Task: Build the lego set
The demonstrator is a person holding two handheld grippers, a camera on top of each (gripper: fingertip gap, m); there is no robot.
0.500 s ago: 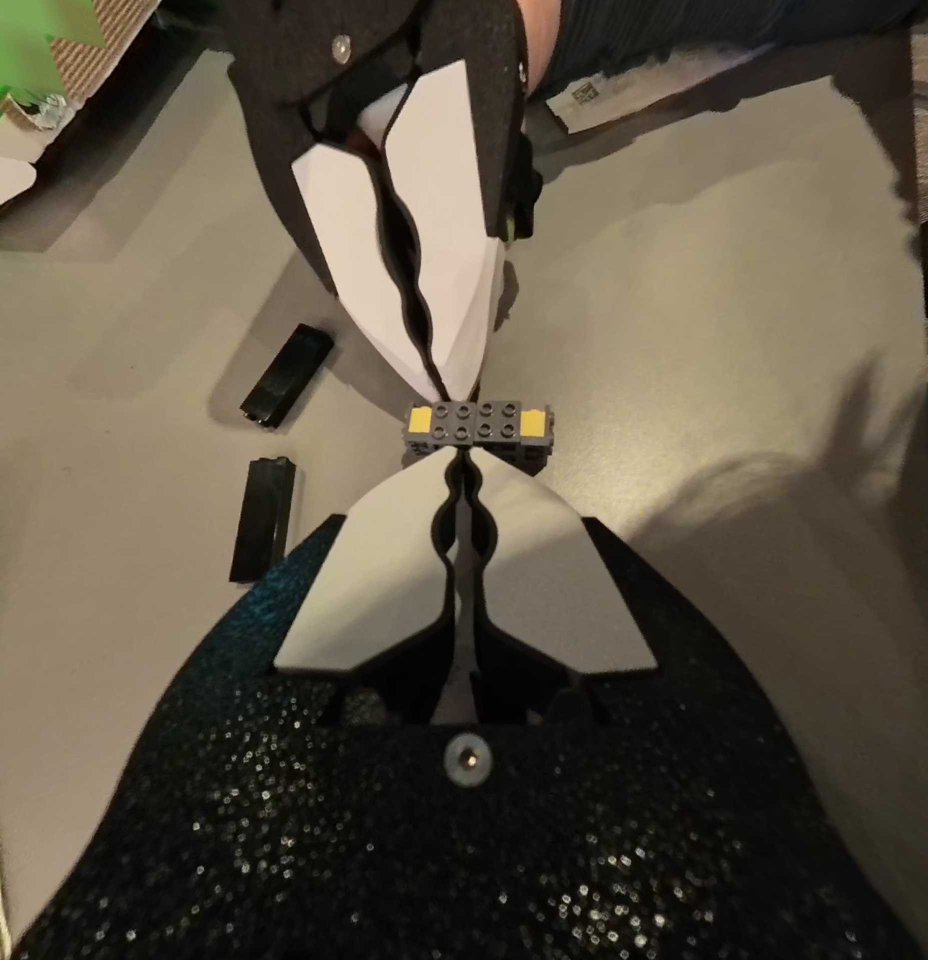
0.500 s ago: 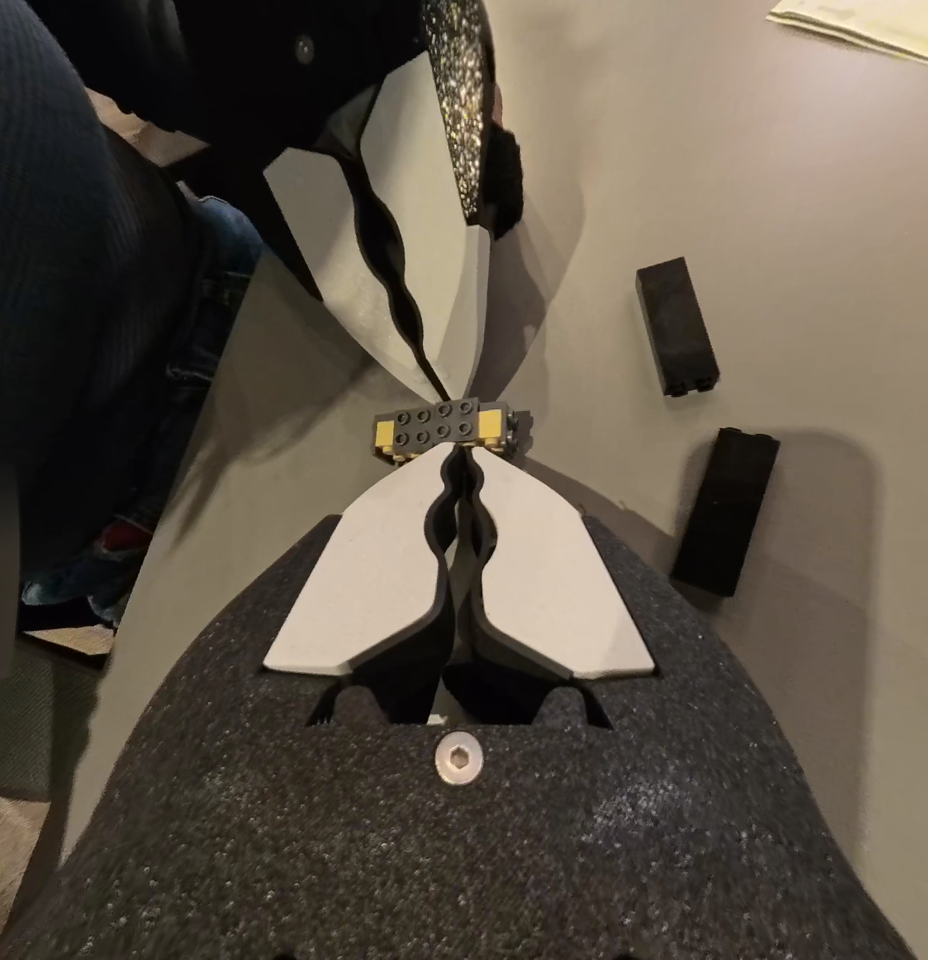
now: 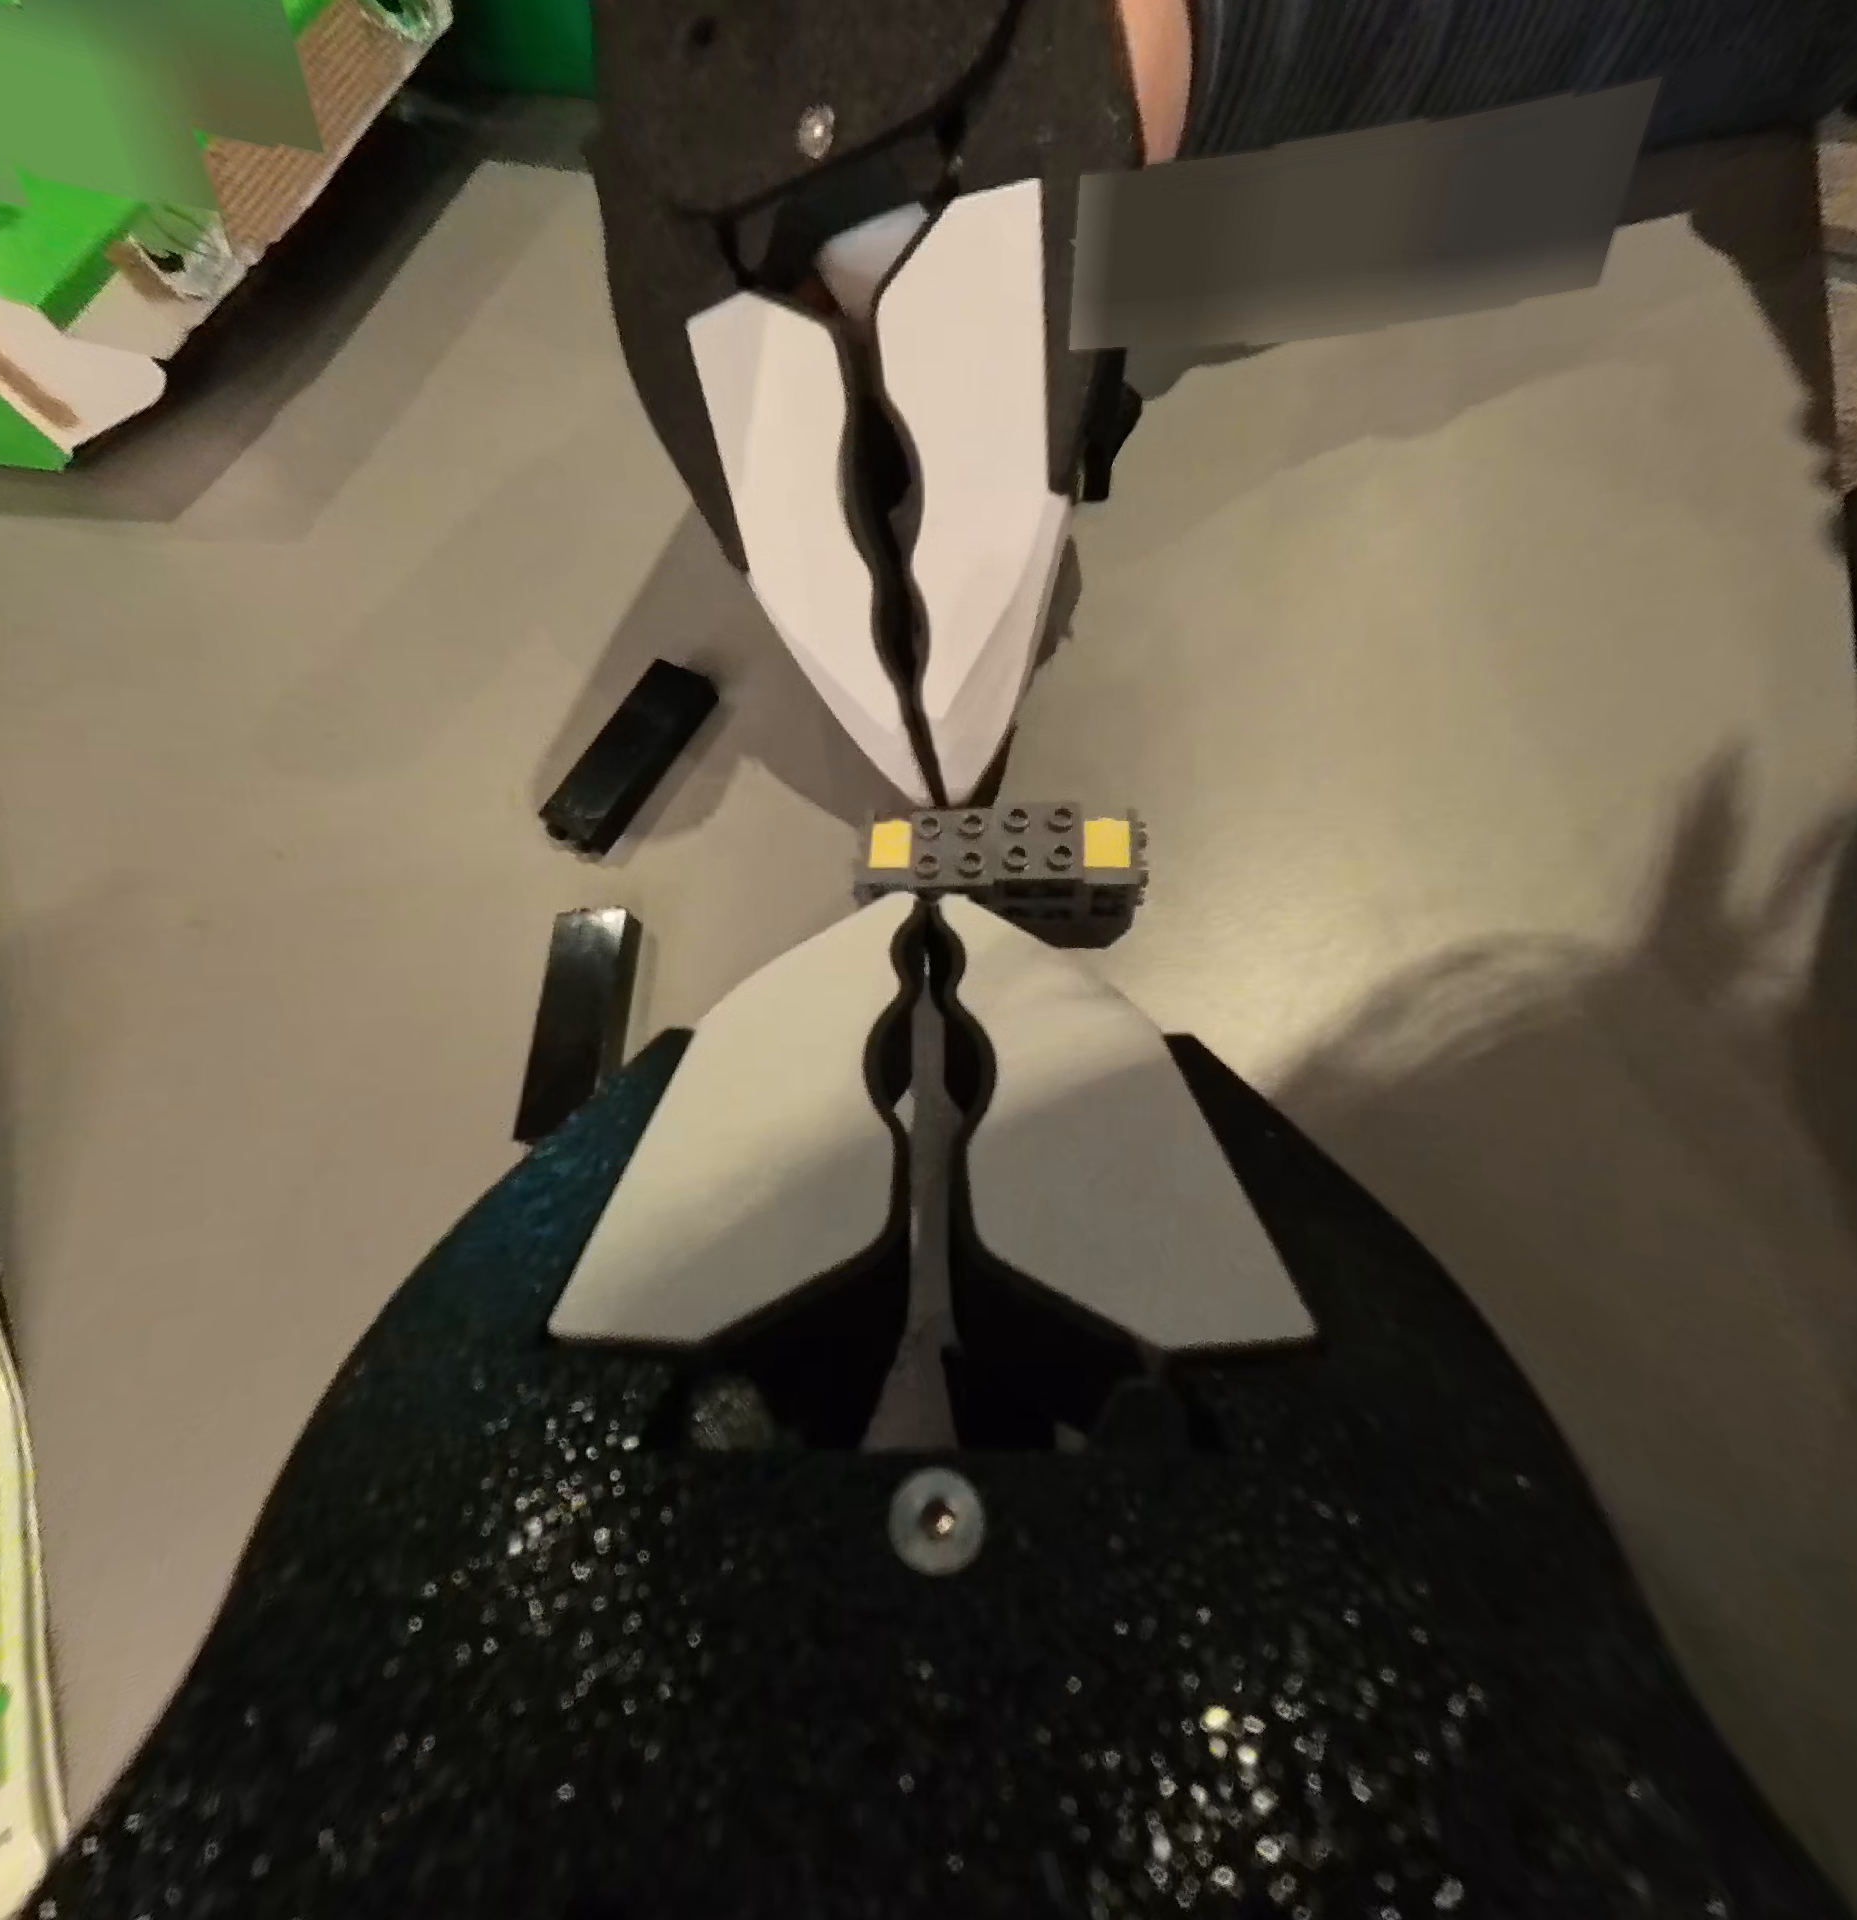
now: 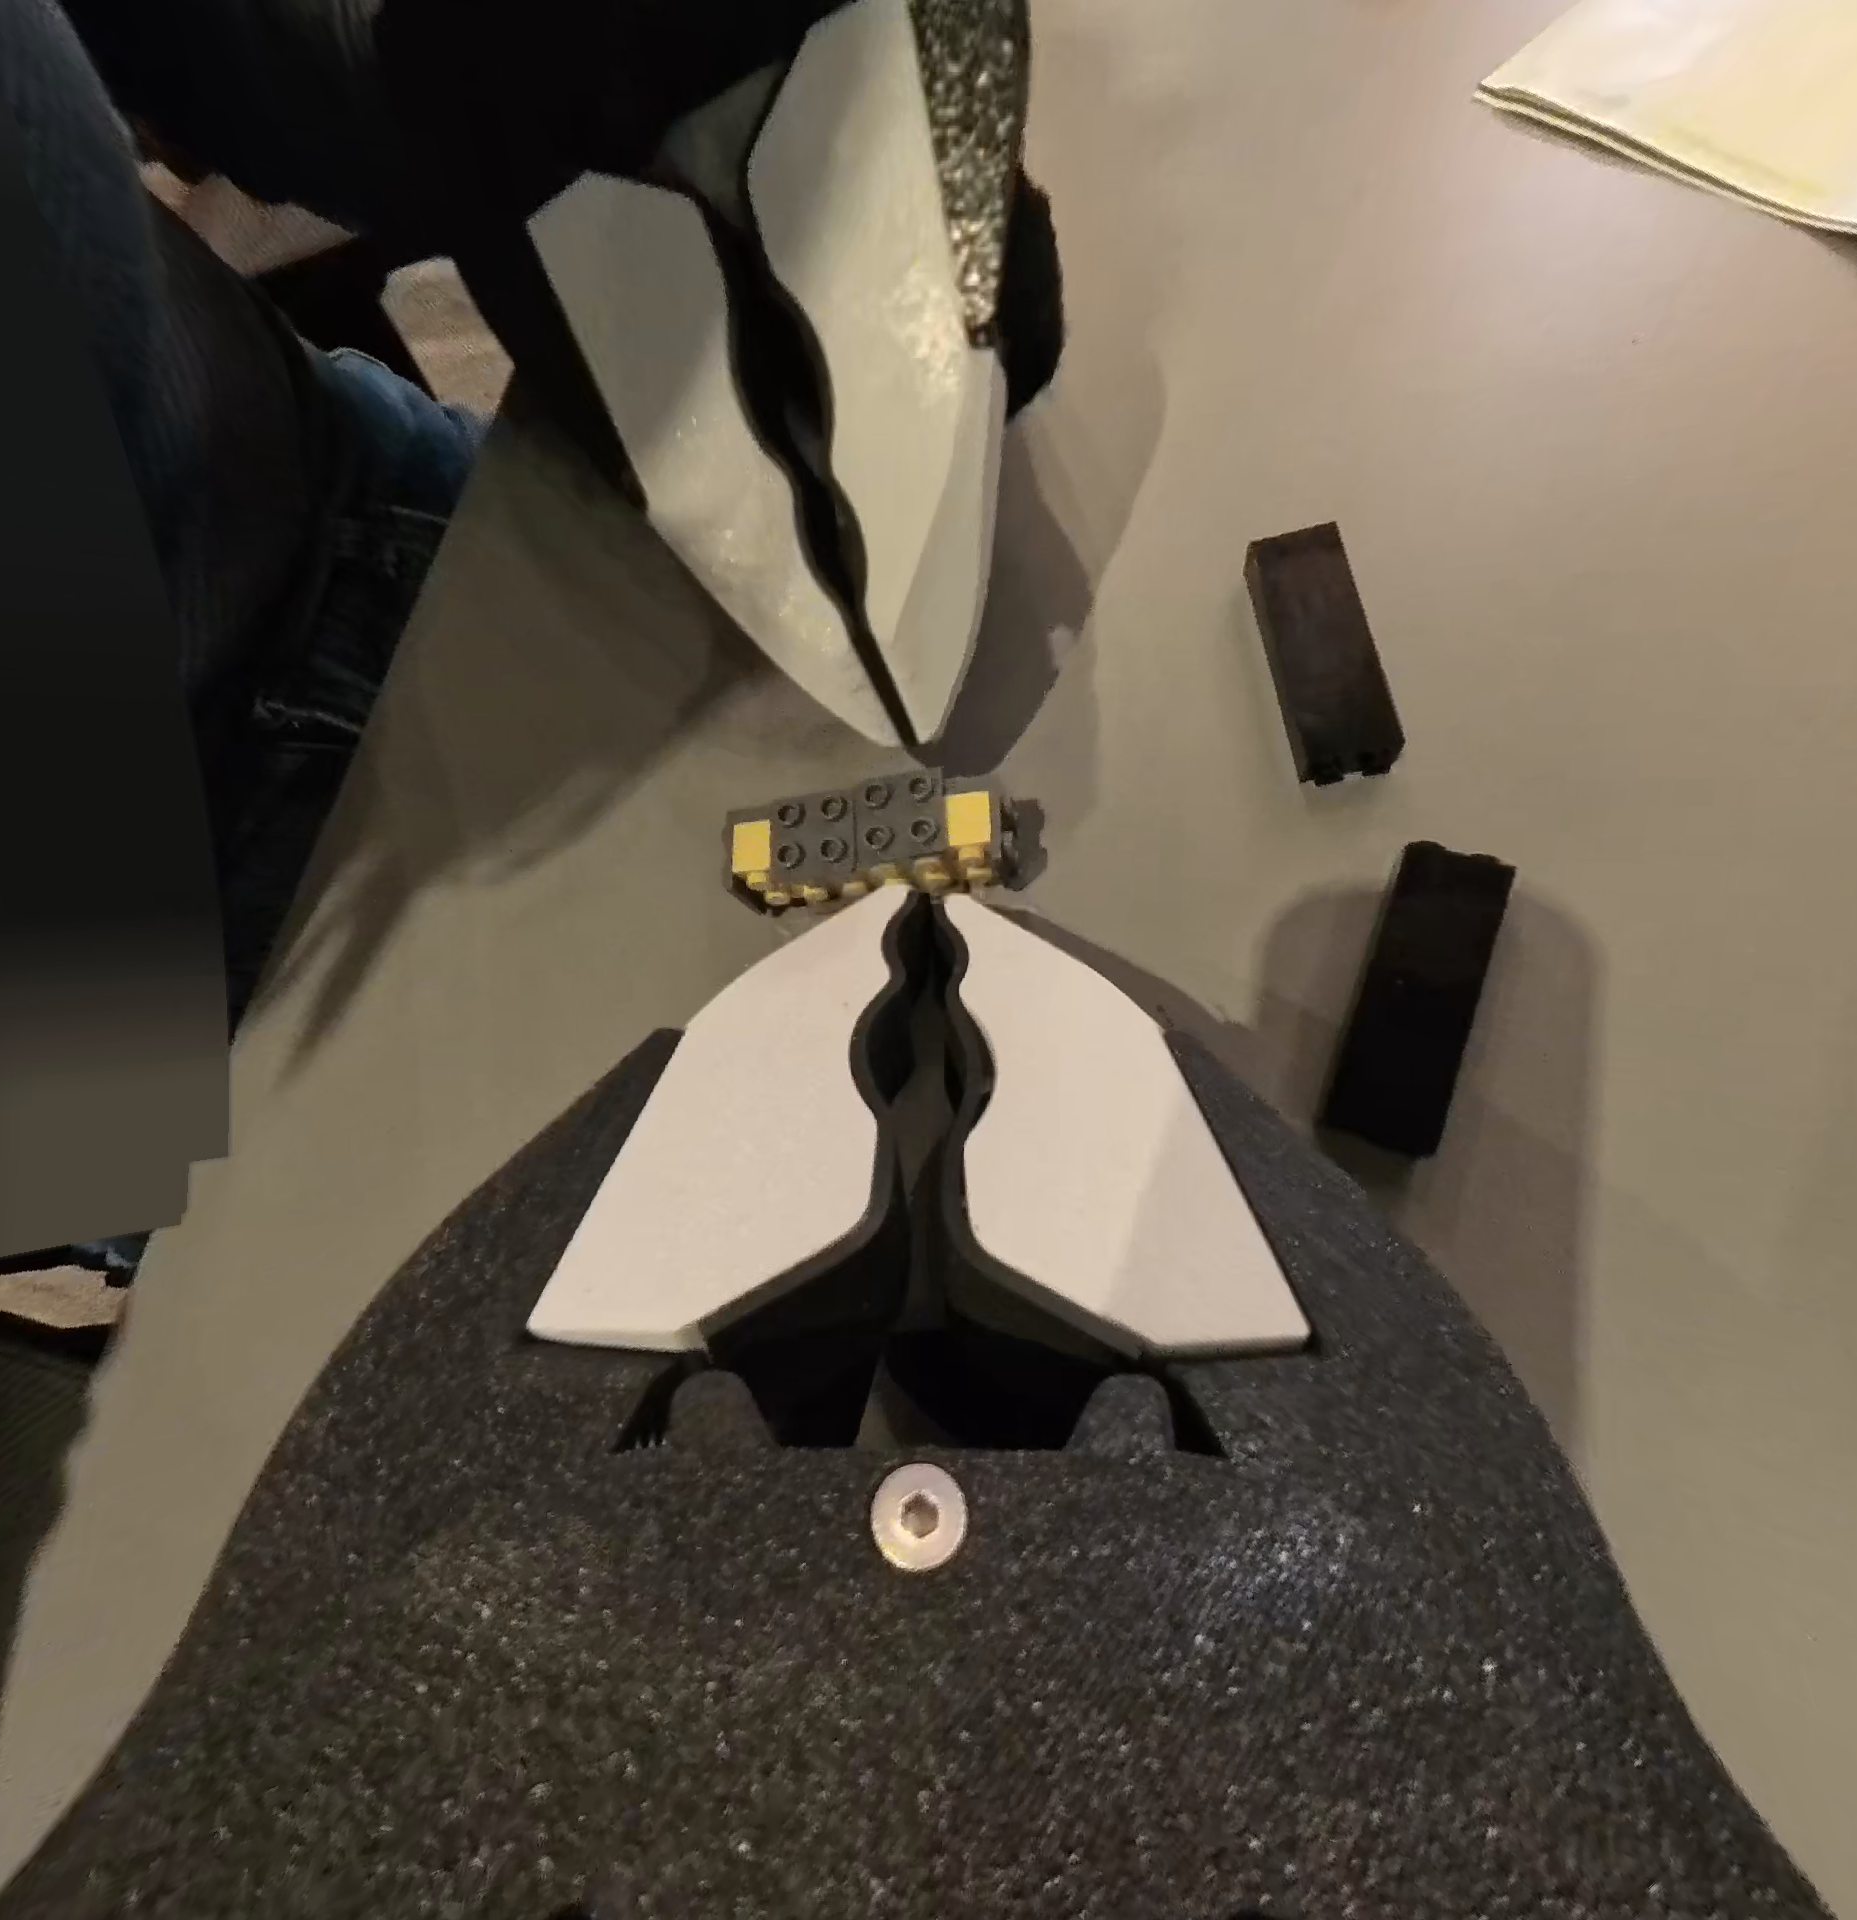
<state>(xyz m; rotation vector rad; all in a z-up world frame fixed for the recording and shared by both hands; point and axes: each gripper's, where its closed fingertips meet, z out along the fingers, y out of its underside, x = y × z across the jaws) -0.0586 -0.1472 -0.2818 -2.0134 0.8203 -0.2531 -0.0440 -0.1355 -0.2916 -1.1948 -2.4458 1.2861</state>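
Note:
A small grey lego assembly (image 3: 1002, 857) with a yellow tile at each end sits between the two grippers, studs up. It also shows in the right wrist view (image 4: 872, 836), with yellow studs along its near side. My left gripper (image 3: 929, 914) is shut, with its tips against the near edge of the assembly. My right gripper (image 4: 924, 904) is shut, with its tips at the opposite edge. Each gripper shows from the far side in the other's view: the right (image 3: 939, 805), the left (image 4: 908, 743). I cannot tell whether the assembly rests on the table.
Two long black bricks (image 3: 633, 774) (image 3: 581, 1023) lie on the grey table (image 3: 1423, 727) to the left, and show at the right in the right wrist view (image 4: 1324, 665) (image 4: 1417, 997). Green and cardboard boxes (image 3: 62, 312) stand at the far left. Papers (image 4: 1713, 114) lie far right. A person's sleeve (image 3: 1423, 62) shows. The grippers are tip to tip, or close to it.
The assembly has shifted slightly and shows more of its yellow side in the right wrist view. The left gripper's tips look a little farther from it there. Both grippers stay shut.

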